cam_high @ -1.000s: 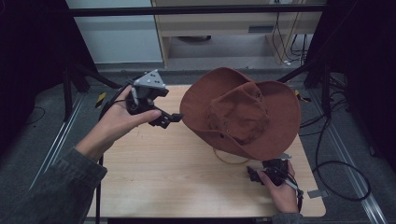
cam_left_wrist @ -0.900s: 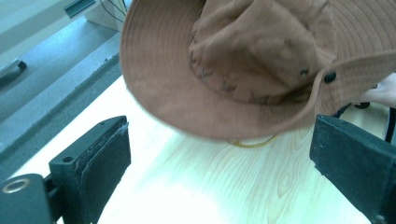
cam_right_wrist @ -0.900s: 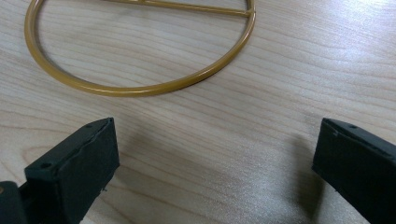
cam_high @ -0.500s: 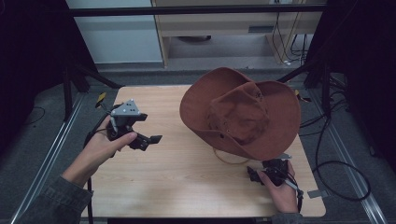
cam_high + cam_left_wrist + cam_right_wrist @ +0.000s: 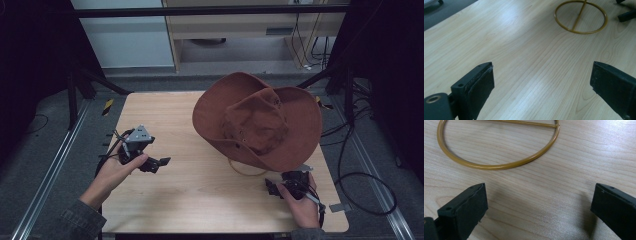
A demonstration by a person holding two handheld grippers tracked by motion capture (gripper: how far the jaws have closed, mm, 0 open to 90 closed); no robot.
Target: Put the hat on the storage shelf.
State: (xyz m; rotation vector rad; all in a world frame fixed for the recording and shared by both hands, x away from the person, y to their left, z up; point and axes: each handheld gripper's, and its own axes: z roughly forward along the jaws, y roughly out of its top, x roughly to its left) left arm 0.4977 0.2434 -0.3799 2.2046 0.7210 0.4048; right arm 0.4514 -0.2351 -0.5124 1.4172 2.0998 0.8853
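A brown wide-brimmed hat (image 5: 257, 122) is seen raised above the right half of the wooden table (image 5: 200, 200), tilted toward the camera; nothing is seen inside it, and its underside is hidden in the high view. Beneath its near brim a yellow wire ring (image 5: 246, 170) lies flat on the table, a straight bar crossing it; it is taken to be the foot of a stand, though the part carrying the hat is covered by the brim. The left gripper (image 5: 159, 162) is held by the left hand (image 5: 117, 170) over the left part of the table, well apart from the hat. In the left gripper view its jaws are spread wide with only bare wood between them, and the ring (image 5: 581, 17) lies far ahead. The right gripper (image 5: 274, 186) is held by the right hand (image 5: 302, 200) at the near right of the table, just in front of the ring. In the right gripper view its jaws are likewise spread wide and nothing is gripped; the ring (image 5: 499, 165) lies near, beyond the jaw tips, its far side cut off by the frame. Whether either gripper rests on the table cannot be told.
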